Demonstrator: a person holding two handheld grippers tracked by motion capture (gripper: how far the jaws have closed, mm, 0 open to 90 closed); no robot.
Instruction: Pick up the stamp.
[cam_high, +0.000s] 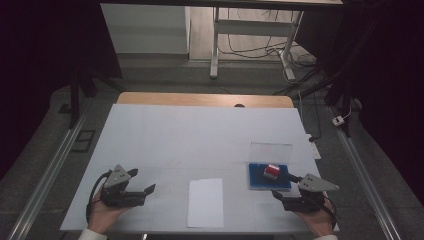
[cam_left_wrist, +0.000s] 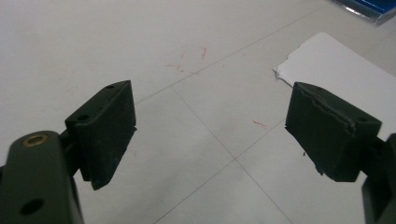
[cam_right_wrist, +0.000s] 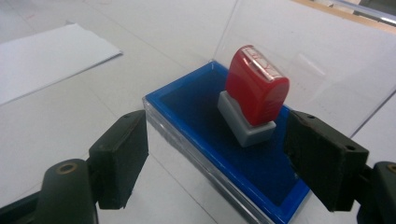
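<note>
Red plastic stamp (cam_right_wrist: 256, 88) stood tilted on the blue felt pad of an ink tray (cam_right_wrist: 196, 100), just ahead of the right hand-held gripper (cam_right_wrist: 217, 156) and between the lines of its black jaws, nearer the right one. Jaws gaped wide, nothing held, pads clear of the stamp. Best approached level and slow, closing on the glossy red cap rather than the grey base, keeping clear of the clear hinged lid (cam_right_wrist: 327, 56) standing upright behind. Smooth rounded cap, likely slippery, so a square, centred pinch advised. Left hand-held gripper (cam_left_wrist: 210, 135) also wide open and empty, hovering over the white table (cam_left_wrist: 93, 42) with a white paper sheet (cam_left_wrist: 336, 65) ahead to its right. Faint red marks on the table, possibly ink; hard to tell.
</note>
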